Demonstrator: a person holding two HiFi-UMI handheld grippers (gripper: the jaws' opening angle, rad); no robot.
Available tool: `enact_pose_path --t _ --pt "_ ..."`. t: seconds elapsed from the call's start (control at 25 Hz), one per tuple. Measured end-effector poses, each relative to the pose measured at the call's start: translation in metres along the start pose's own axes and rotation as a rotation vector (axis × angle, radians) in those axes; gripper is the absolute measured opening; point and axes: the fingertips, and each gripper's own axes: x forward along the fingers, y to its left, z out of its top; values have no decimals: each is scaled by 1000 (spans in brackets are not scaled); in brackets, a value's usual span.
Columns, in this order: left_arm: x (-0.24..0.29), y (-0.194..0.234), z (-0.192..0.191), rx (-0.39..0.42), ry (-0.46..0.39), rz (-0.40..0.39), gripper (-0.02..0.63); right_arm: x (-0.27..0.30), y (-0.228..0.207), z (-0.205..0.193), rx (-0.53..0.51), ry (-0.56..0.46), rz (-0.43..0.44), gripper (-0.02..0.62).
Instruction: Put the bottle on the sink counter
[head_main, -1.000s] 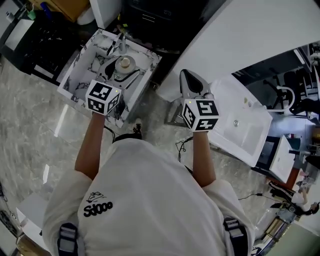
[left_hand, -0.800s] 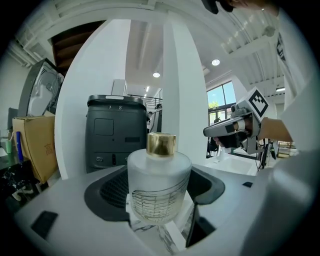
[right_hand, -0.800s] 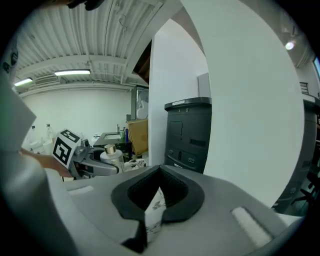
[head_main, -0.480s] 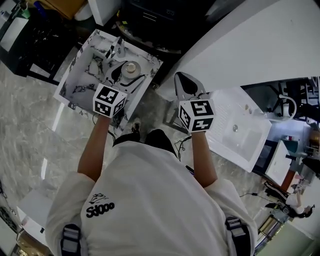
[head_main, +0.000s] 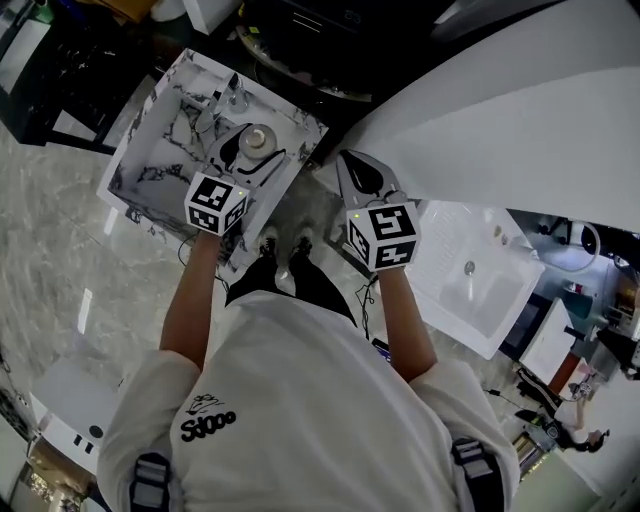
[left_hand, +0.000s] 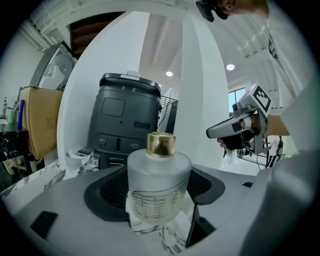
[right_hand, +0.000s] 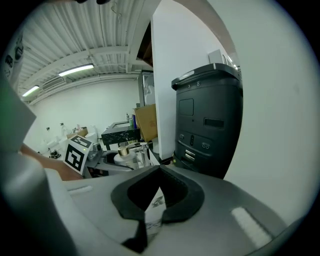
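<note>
A frosted glass bottle (left_hand: 159, 180) with a gold cap stands upright between the jaws of my left gripper (left_hand: 158, 196), which is shut on it. From the head view, the bottle (head_main: 257, 138) hangs over the right part of the marble sink counter (head_main: 150, 165), below the faucet (head_main: 228, 95); whether it touches the counter is hidden. My left gripper (head_main: 250, 158) reaches in from the counter's near edge. My right gripper (head_main: 361, 174) is to the right, off the counter, shut with nothing in it; its pads (right_hand: 172, 190) meet at the tip.
A black machine (left_hand: 125, 117) stands behind the counter. A curved white wall (head_main: 500, 110) runs across the right. A white basin (head_main: 475, 270) lies at the lower right. A cardboard box (left_hand: 42, 120) is at the left. The person's feet (head_main: 285, 250) stand by the counter.
The person has stepped closer to the marble counter and their feet have come into view. The left gripper still holds the bottle over the counter. The right gripper has drifted left.
</note>
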Motion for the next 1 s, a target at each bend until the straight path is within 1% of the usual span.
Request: enact_pose_path --t 0.2,0.36,0.52,0.72,1.0 --pt "20 8 -22 5 32 -5 342 17 -9 -22 44 26 -4 9" --pt "31 14 -38 -4 59 -1 342 25 -7 -36 74 52 1 9" --pt "46 17 -52 -24 72 -11 342 30 -7 -46 77 75 17 9" --pt "66 15 -74 -30 101 -41 342 34 -13 -51 81 86 8 9" --pt "81 20 -93 -38 124 -40 342 35 -17 -60 79 106 -5 9"
